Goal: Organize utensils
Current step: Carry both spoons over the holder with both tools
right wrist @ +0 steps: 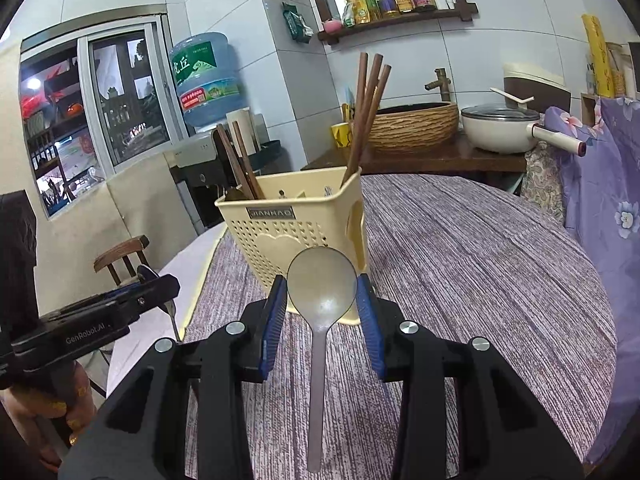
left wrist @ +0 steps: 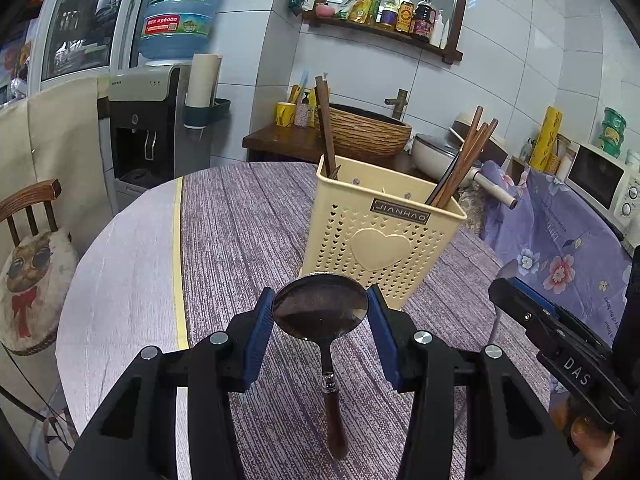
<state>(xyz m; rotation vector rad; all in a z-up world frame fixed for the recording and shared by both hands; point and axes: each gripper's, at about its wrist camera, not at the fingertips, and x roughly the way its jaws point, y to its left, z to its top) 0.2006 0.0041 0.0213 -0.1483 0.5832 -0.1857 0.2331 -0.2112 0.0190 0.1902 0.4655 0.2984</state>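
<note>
My left gripper [left wrist: 320, 298] is shut on the bowl of a dark spoon [left wrist: 320, 316]; its wooden handle [left wrist: 335, 420] points back toward the camera. My right gripper [right wrist: 322, 286] is shut on the bowl of a grey metal spoon [right wrist: 320, 292], whose handle also trails back. Both spoons hang above the table just in front of a cream perforated utensil holder [left wrist: 380, 240] [right wrist: 292, 236]. Brown chopsticks [left wrist: 460, 160] [right wrist: 368, 112] and dark wooden handles [left wrist: 326, 128] [right wrist: 236, 164] stand in it. Each gripper shows at the edge of the other's view: the right gripper [left wrist: 516, 300] and the left gripper [right wrist: 156, 284].
The round table [right wrist: 480, 264] has a purple striped cloth. A wooden chair with a cushion [left wrist: 28, 264] stands at its left. Behind are a water dispenser [left wrist: 148, 128], a woven basin [left wrist: 368, 132], a white pot [right wrist: 500, 128] and a flowered cloth [left wrist: 560, 240] beside a microwave [left wrist: 604, 184].
</note>
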